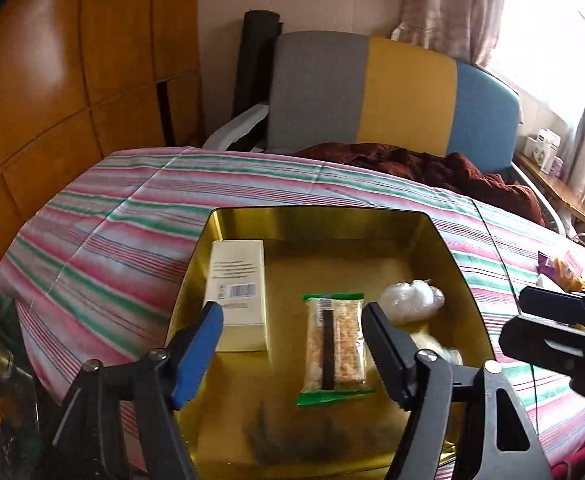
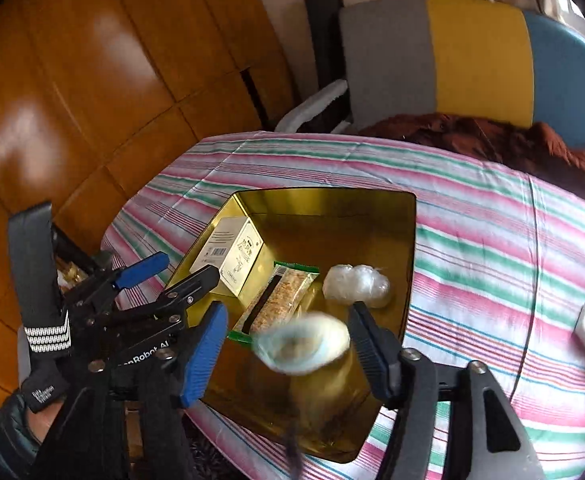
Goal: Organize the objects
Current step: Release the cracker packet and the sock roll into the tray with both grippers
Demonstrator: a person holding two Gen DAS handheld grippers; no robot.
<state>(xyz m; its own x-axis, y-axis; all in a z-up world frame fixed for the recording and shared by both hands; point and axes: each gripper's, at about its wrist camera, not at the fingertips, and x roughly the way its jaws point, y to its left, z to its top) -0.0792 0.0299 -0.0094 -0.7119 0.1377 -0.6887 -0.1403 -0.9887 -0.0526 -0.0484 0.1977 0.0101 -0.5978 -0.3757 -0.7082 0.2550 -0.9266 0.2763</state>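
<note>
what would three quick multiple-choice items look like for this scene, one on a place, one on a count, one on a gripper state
1. Where does the cream cardboard box with a barcode lie in the gold metal tin?
A. by its left wall
B. by its right wall
C. outside it

2. How many things rest on the tin's floor, leaving out the blurred round item?
A. one
B. three
C. five

3. How do the right gripper jaws stand?
A. clamped on the box
B. shut on nothing
C. open

Answers: 1 A, the box lies along the left wall. 2 B, the box, the green-edged snack bar and the crumpled clear plastic bag. 3 C, the fingers stand apart around the blurred item.
</note>
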